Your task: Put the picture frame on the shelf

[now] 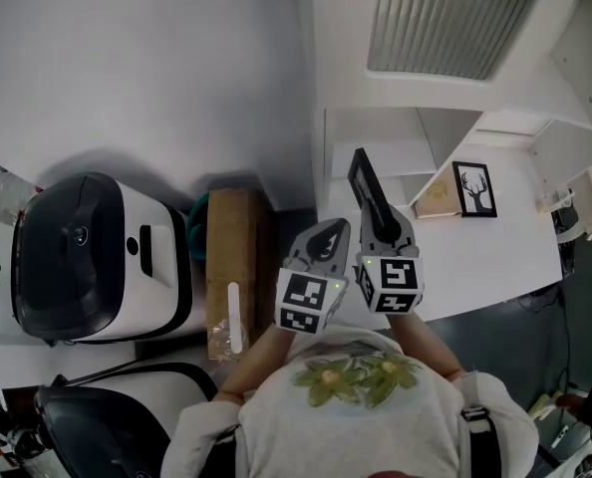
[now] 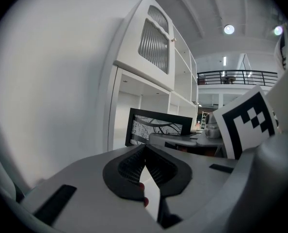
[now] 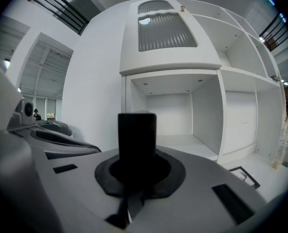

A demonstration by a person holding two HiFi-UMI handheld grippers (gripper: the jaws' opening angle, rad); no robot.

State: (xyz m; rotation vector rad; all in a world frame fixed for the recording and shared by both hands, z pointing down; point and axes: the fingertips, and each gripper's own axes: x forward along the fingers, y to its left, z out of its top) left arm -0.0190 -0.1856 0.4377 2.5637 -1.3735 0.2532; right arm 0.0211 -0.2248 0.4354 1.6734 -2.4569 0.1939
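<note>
A black picture frame [image 1: 362,183] stands edge-up in my right gripper [image 1: 381,229], which is shut on its lower edge. In the right gripper view the frame [image 3: 136,135] rises as a dark slab between the jaws, in front of the open white shelf compartment [image 3: 175,108]. My left gripper [image 1: 326,235] hangs just left of the right one, shut on nothing. From the left gripper view, with its jaws pressed together [image 2: 145,157], the held frame [image 2: 158,125] shows its branch print. The shelf unit [image 1: 445,132] stands ahead to the right.
A second frame with an antler print [image 1: 473,189] lies on the white counter [image 1: 505,257], also seen low right [image 3: 244,175]. A louvred cabinet door [image 1: 438,18] sits above the compartment. At left are a white-and-black appliance [image 1: 87,257] and a brown box [image 1: 232,257].
</note>
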